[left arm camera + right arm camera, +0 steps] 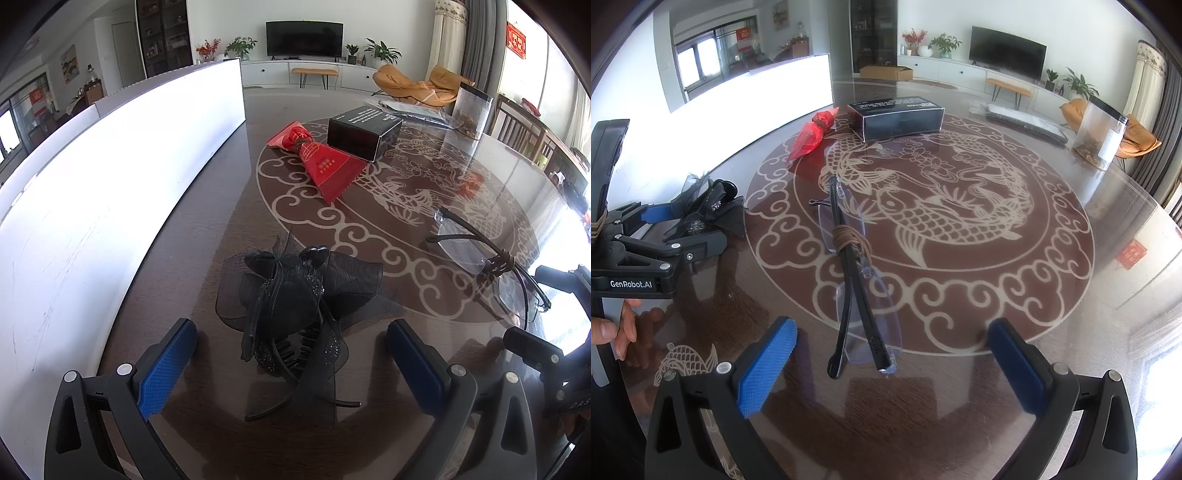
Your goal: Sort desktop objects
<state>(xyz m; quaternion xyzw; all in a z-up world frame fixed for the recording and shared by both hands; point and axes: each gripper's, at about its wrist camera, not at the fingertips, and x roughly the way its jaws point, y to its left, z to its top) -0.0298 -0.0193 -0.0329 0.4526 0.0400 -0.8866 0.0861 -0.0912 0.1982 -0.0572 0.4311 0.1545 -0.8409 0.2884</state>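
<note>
A black mesh bow hair clip (291,306) lies on the glass table between the wide-apart blue pads of my left gripper (291,354), which is open around it without touching. In the right wrist view the same hair clip (709,214) sits at the left between the left gripper's fingers (683,236). Folded rimless glasses (857,280) with a brown cord wound around the arms lie just ahead of my right gripper (892,354), which is open, the arm tips reaching between its pads. The glasses (491,266) also show at the right in the left wrist view.
A red wrapped packet (317,162) and a black box (364,133) lie further back on the round table with a fish pattern (960,221). A clear container (1102,133) and a flat plastic bag (1023,122) stand far right. A long white box (110,177) runs along the left.
</note>
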